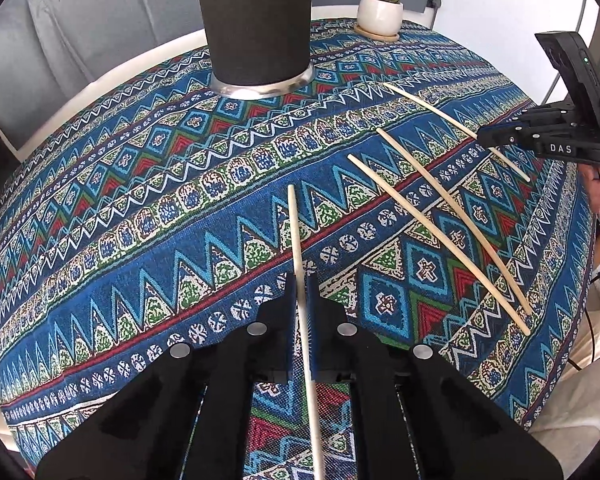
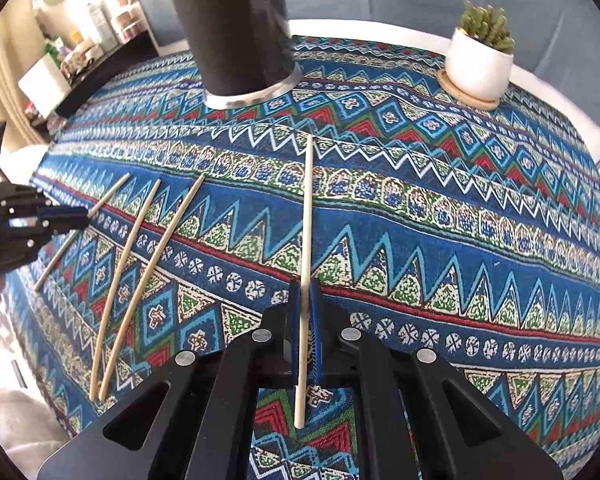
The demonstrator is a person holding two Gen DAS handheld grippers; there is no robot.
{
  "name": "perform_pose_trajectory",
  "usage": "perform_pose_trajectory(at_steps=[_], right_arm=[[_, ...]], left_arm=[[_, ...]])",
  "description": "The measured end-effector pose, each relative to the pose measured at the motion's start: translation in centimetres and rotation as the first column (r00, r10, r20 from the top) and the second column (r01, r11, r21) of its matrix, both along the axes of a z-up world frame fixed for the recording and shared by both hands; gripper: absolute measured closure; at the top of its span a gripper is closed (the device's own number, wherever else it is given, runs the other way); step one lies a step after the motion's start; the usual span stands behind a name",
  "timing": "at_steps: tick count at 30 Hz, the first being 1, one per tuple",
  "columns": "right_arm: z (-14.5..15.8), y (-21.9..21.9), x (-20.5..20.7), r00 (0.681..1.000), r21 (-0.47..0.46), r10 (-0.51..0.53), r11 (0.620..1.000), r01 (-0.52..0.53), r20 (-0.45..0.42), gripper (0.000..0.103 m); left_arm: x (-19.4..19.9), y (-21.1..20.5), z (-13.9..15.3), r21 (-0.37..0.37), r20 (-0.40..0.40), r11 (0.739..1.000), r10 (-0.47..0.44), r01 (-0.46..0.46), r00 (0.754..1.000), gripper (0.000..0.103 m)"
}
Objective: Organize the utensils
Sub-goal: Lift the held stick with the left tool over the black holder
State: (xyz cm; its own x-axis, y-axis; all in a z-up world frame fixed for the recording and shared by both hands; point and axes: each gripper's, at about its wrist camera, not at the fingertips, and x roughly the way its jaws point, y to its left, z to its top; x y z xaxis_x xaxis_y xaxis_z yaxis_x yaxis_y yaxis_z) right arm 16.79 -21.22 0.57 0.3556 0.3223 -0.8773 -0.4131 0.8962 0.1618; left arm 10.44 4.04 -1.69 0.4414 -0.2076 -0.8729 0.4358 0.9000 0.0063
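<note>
Up close in the left wrist view, the left gripper [image 1: 302, 292] is clamped on a pale wooden chopstick [image 1: 298, 236]; three more chopsticks [image 1: 440, 240] lie to its right. From the right wrist, the right gripper [image 2: 308, 300] likewise pinches another slim wooden chopstick [image 2: 306, 220], pointing toward the far tall black cylindrical holder [image 2: 236, 28].

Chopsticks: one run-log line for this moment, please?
left jaws: shut on left chopstick | right jaws: shut on right chopstick | loose chopsticks: two
</note>
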Motion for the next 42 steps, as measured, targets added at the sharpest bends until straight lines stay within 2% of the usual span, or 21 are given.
perform_pose_trajectory(at_steps=[6, 15, 19, 23, 28, 31, 35, 38, 42], right_arm=[[1.9, -2.8, -0.8, 0.996, 0.123, -0.046, 0.992, 0.037, 0.073, 0.098], [8.3, -4.3, -2.8, 0.969, 0.291, -0.055, 0.957, -0.018, 0.241, 0.098], [10.5, -3.6, -2.4, 0.954, 0.353, -0.056, 0.934, -0.054, 0.296, 0.098], [12.6, -2.5, -1.3, 0.936, 0.385, -0.057, 0.919, -0.087, 0.347, 0.098], [15.6, -0.9, 1.8, 0.905, 0.418, -0.071, 0.900, -0.124, 0.420, 0.098], [17.0, 0.0, 3.5, 0.887, 0.436, -0.096, 0.891, -0.126, 0.452, 0.098], [18.0, 1.5, 6.1, 0.884, 0.464, -0.112, 0.876, -0.127, 0.453, 0.098], [18.3, 2.8, 7.8, 0.887, 0.485, -0.113, 0.864, -0.135, 0.448, 0.098], [18.8, 4.5, 10.0, 0.881, 0.498, -0.117, 0.854, -0.146, 0.459, 0.098]], left_arm=[[-0.4, 0.7, 0.8, -0.008, 0.045, 1.000, 0.018, -0.017, 0.999, 0.098], [0.7, 3.7, 5.3, -0.130, 0.161, 0.986, 0.125, -0.105, 0.979, 0.098], [1.3, 4.9, 8.3, -0.182, 0.242, 0.976, 0.160, -0.118, 0.957, 0.098], [1.8, 5.5, 12.6, -0.201, 0.355, 0.972, 0.189, -0.123, 0.916, 0.098], [3.2, 5.4, 17.6, -0.234, 0.456, 0.966, 0.210, -0.111, 0.865, 0.098], [4.5, 4.9, 19.0, -0.262, 0.476, 0.959, 0.226, -0.108, 0.850, 0.098], [6.6, 3.7, 20.5, -0.266, 0.486, 0.959, 0.220, -0.097, 0.846, 0.098], [8.1, 3.4, 21.6, -0.320, 0.487, 0.944, 0.241, -0.085, 0.839, 0.098], [10.9, 2.9, 23.2, -0.389, 0.501, 0.917, 0.289, -0.087, 0.816, 0.098]])
